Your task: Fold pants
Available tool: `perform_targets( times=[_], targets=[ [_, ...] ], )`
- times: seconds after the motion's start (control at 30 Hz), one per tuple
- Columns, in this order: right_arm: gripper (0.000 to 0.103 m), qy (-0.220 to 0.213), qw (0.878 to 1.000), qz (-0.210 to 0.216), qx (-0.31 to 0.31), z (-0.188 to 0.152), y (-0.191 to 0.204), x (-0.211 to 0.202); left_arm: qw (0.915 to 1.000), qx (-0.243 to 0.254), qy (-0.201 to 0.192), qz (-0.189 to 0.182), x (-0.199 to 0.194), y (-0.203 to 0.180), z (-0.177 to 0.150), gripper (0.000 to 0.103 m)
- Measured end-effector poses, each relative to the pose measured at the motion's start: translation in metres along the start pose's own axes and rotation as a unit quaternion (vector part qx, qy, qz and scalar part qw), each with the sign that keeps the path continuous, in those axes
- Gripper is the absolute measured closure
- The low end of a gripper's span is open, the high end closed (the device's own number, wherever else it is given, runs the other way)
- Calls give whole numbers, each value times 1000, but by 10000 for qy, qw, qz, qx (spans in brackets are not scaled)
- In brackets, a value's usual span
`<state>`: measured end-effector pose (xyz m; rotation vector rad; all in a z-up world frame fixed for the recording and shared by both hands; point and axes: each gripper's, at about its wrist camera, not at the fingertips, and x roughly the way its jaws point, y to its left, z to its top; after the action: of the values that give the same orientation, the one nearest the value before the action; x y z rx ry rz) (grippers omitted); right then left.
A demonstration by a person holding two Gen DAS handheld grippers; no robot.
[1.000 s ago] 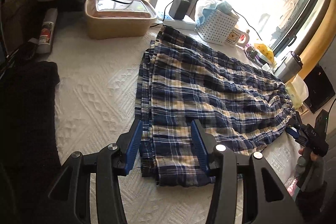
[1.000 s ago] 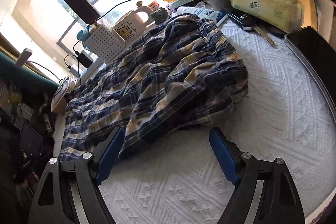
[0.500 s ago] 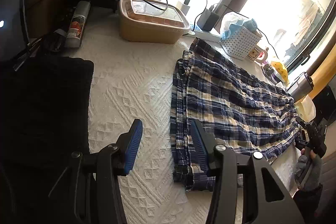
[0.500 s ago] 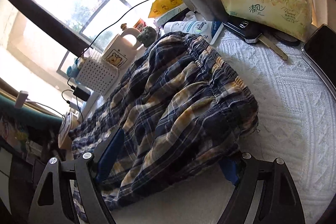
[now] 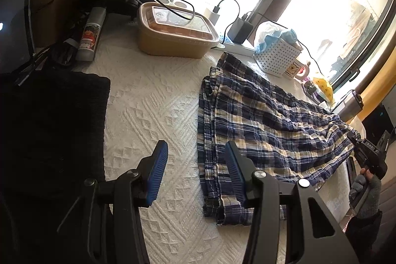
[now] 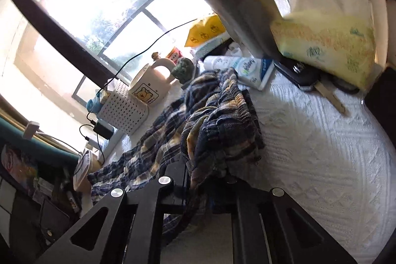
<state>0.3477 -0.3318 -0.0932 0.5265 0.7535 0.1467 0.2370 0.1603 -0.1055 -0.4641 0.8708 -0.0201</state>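
Observation:
Blue, white and yellow plaid pants (image 5: 262, 130) lie spread on a white textured cloth (image 5: 153, 105), leg hems toward me in the left wrist view. My left gripper (image 5: 195, 172) is open and empty, just left of the hem edge. My right gripper (image 6: 208, 180) is shut on the bunched elastic waistband of the pants (image 6: 220, 125) and lifts it a little. In the left wrist view the right gripper (image 5: 356, 142) shows at the far right, clamped on the waist end.
A tan lidded container (image 5: 173, 34), a white perforated basket (image 5: 277, 56) and a bear mug (image 6: 148, 88) stand along the window side. A tissue pack (image 6: 326, 41), a steel flask (image 6: 237, 1) and keys (image 6: 311, 83) lie beyond the waistband. A dark cloth (image 5: 49, 125) lies left.
My right gripper moved onto the waistband and shut on it, raising the bunched fabric. My left gripper drew back and left, off the hem, still open.

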Motion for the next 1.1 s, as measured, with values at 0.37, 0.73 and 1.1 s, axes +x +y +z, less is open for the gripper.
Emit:
perform_targets(
  times=[0.37, 0.73, 1.1],
  targets=[
    [91, -215, 9768, 264, -2116, -5, 148, -7, 9997, -166, -106, -170, -11, 13, -7, 56],
    [91, 1029, 9128, 1065, -3807, -125, 290, 49, 9990, -294, -293, -163, -32, 45, -14, 55],
    [61, 2041, 8629, 1129, -4483, -214, 312, 84, 9982, -523, -279, -8, -34, 66, -19, 55]
  ],
)
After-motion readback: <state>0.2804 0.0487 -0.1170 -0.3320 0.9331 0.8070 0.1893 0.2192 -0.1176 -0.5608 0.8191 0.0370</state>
